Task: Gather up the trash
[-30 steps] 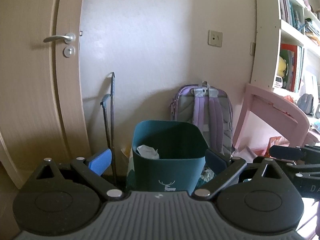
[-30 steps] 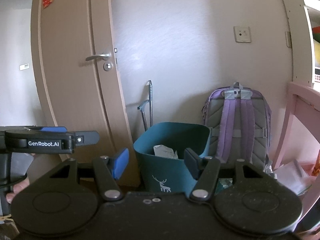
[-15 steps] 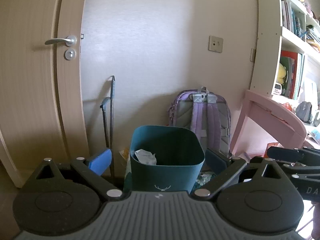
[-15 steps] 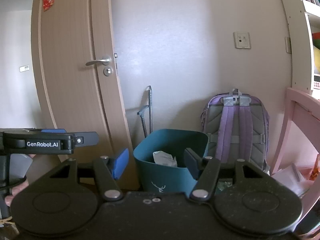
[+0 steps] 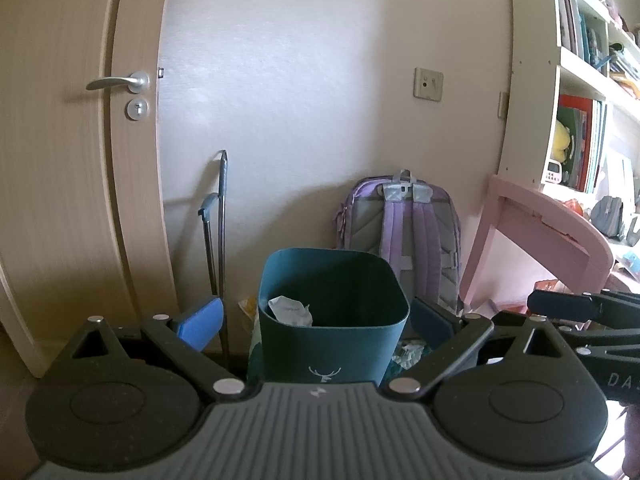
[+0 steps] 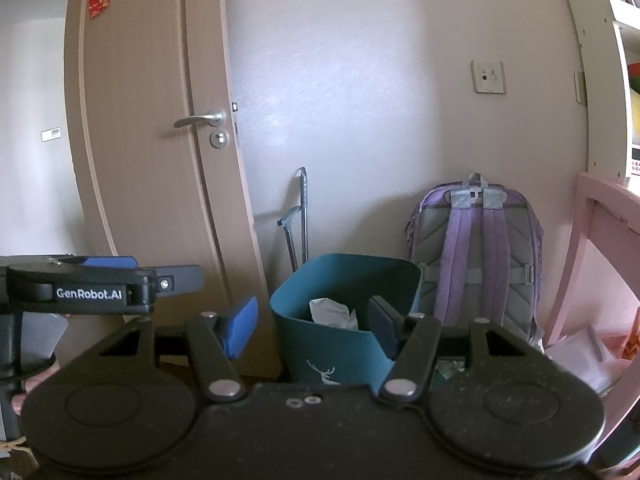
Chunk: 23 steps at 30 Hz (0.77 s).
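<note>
A teal bin (image 5: 332, 328) with a white deer mark stands on the floor against the wall, with crumpled white paper (image 5: 290, 310) inside it. My left gripper (image 5: 316, 320) is open and short of the bin, with nothing between its blue pads. My right gripper (image 6: 312, 324) is also open and empty, and faces the same bin (image 6: 344, 344) and paper (image 6: 332, 314). Each gripper shows at the edge of the other's view: the right gripper (image 5: 560, 306) and the left gripper (image 6: 100, 284). Small scraps (image 5: 408, 354) lie on the floor at the bin's right foot.
A purple backpack (image 5: 404, 232) leans on the wall behind the bin. A metal handle (image 5: 222, 220) stands left of it, beside a wooden door (image 5: 72, 184). A pink desk (image 5: 540, 232) and bookshelves (image 5: 580, 80) fill the right. A person's hand (image 6: 36, 384) holds the left gripper.
</note>
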Tool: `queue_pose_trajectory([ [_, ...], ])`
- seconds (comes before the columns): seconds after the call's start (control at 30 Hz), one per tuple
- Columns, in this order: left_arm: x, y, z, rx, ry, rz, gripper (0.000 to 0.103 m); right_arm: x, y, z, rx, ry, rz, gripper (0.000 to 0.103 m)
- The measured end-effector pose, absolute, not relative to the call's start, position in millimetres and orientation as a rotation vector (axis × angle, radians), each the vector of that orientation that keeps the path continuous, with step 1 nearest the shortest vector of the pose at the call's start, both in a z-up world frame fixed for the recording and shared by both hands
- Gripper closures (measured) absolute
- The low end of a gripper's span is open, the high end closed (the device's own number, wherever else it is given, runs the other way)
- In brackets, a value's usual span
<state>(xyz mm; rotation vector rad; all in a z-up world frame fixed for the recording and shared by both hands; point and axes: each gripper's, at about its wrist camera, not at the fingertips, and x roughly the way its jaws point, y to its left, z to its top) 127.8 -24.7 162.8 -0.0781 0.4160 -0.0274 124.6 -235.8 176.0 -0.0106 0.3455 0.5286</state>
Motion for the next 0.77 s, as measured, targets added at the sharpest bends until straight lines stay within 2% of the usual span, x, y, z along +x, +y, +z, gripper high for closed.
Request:
queue_pose_trajectory([
  [0.77,133,-31,145,-0.054,0.439,-0.059,0.002,127,-241,166,0.007,0.371,0.529,0.042],
])
